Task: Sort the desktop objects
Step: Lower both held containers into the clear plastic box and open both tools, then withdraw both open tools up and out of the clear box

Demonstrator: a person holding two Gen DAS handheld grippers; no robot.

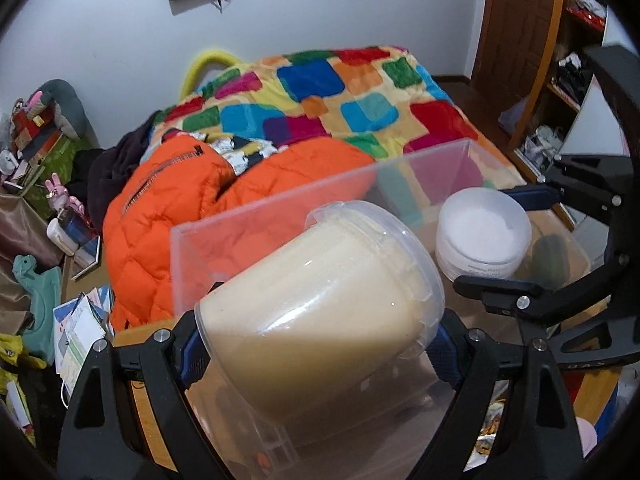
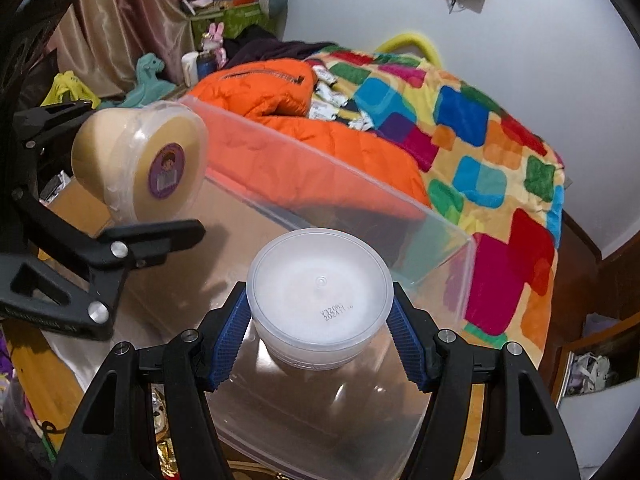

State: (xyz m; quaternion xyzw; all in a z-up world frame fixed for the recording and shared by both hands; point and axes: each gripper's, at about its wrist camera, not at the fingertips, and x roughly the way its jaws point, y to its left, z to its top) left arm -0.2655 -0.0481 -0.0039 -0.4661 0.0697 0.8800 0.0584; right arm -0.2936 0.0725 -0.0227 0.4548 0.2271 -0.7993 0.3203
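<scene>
My left gripper [image 1: 316, 356] is shut on a clear tub of cream-coloured paste [image 1: 320, 312], held tilted over the clear plastic box [image 1: 256, 220]. The same tub [image 2: 144, 164] shows at the left of the right wrist view, with a purple label on its lid. My right gripper [image 2: 320, 344] is shut on a white round jar [image 2: 320, 300] with a frosted lid, held over the box [image 2: 440, 248]. That jar [image 1: 484, 232] shows at the right of the left wrist view, with the right gripper [image 1: 576, 208] beside it.
Behind the box lies a bed with an orange jacket [image 1: 168, 216] and a colourful patchwork blanket [image 1: 320, 96]. Toys, boxes and clutter [image 1: 48, 152] stand at the left. A wooden shelf [image 1: 560, 80] stands at the right.
</scene>
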